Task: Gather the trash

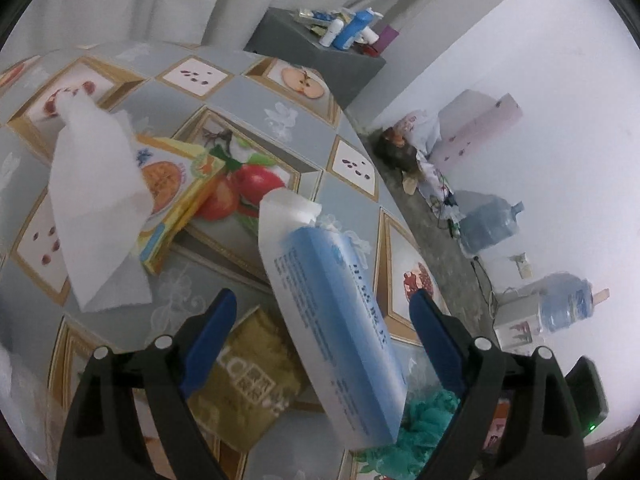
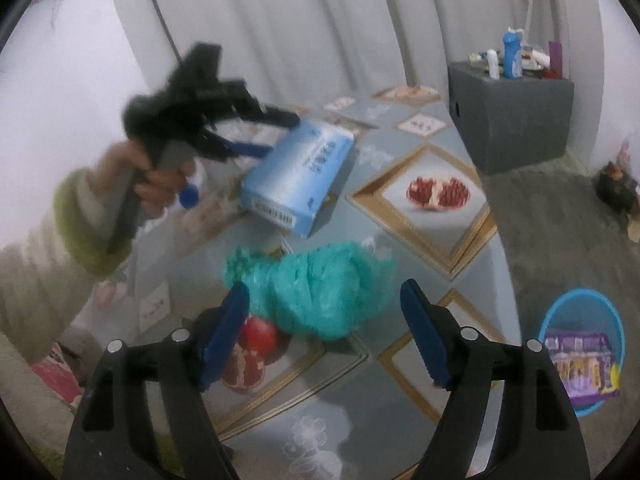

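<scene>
A blue and white carton box (image 1: 336, 320) hangs tilted in the air between the wide-apart fingers of my left gripper (image 1: 322, 312); no pad touches it. In the right wrist view the same box (image 2: 296, 176) is off the table, just beyond the left gripper's fingertips (image 2: 280, 132). A crumpled teal plastic bag (image 2: 316, 292) lies on the table ahead of my right gripper (image 2: 324, 312), which is open and empty. The bag also shows in the left wrist view (image 1: 416, 428). A white tissue (image 1: 96, 208) lies over a yellow fruit box (image 1: 176, 196).
A gold packet (image 1: 248, 380) lies under the left gripper. A blue bin (image 2: 580, 344) holding a purple package stands on the floor at the right. A grey block (image 2: 512, 112) with bottles stands at the table's far side. Water jugs (image 1: 488, 224) stand by the wall.
</scene>
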